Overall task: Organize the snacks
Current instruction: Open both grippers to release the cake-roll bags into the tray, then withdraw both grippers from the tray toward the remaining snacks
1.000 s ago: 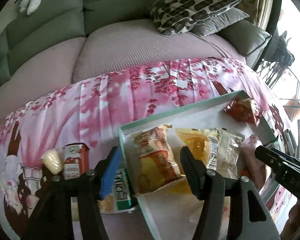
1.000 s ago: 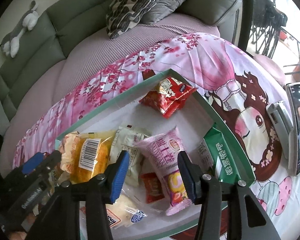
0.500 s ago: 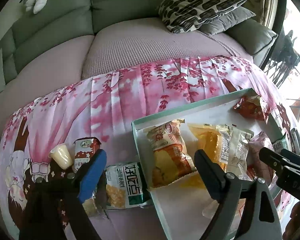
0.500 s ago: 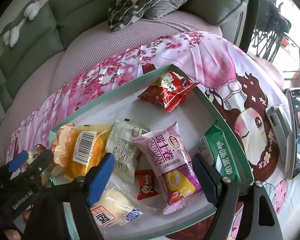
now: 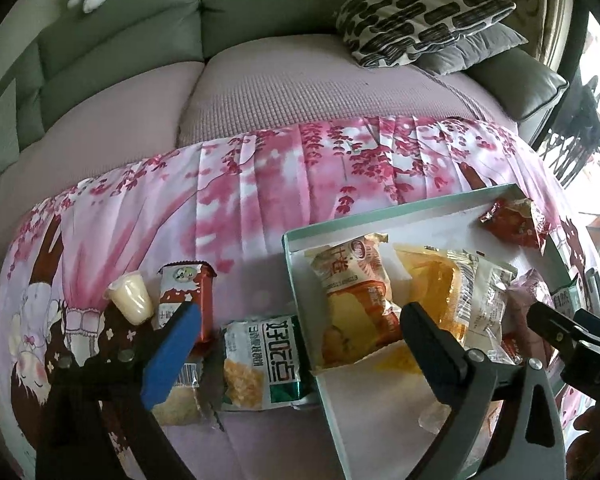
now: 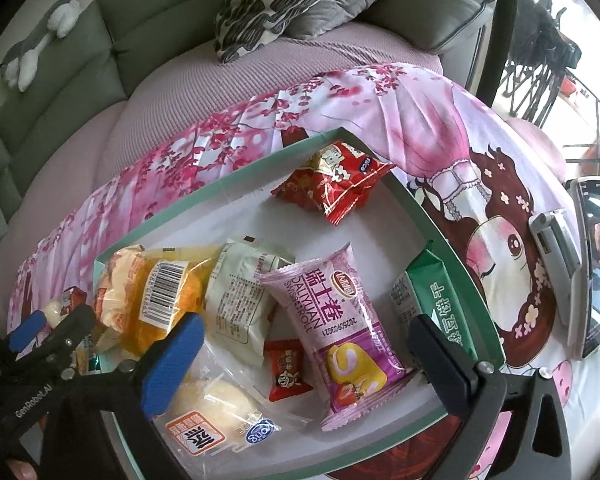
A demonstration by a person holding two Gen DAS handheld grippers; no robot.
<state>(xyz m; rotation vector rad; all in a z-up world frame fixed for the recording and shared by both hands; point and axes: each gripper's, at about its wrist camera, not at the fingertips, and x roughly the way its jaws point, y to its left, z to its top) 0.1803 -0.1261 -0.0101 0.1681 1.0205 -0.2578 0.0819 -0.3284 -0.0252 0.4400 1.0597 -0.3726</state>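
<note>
Box [image 5: 380, 408]: teal-rimmed, on the sofa cloth, mostly filled. Green pack [image 5: 262, 360]: outside, flat on the cloth, touching the box's left wall; lies between the left gripper [image 5: 296, 344] fingers, nearer the blue one. Left gripper: spread wide, empty. Right gripper [image 6: 304, 344]: spread, empty, above the pink roll [image 6: 336, 320]. Handling: lower squarely, pinch the pack's body, lift clear over the wall.

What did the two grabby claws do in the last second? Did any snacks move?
Both grippers opened wide and pulled back a little: the left gripper over the green-and-white packet outside the box, the right gripper over the pink Swiss roll pack inside it. Neither holds anything. No snack visibly moved; the jelly cup and red wafer pack lie as before.
</note>
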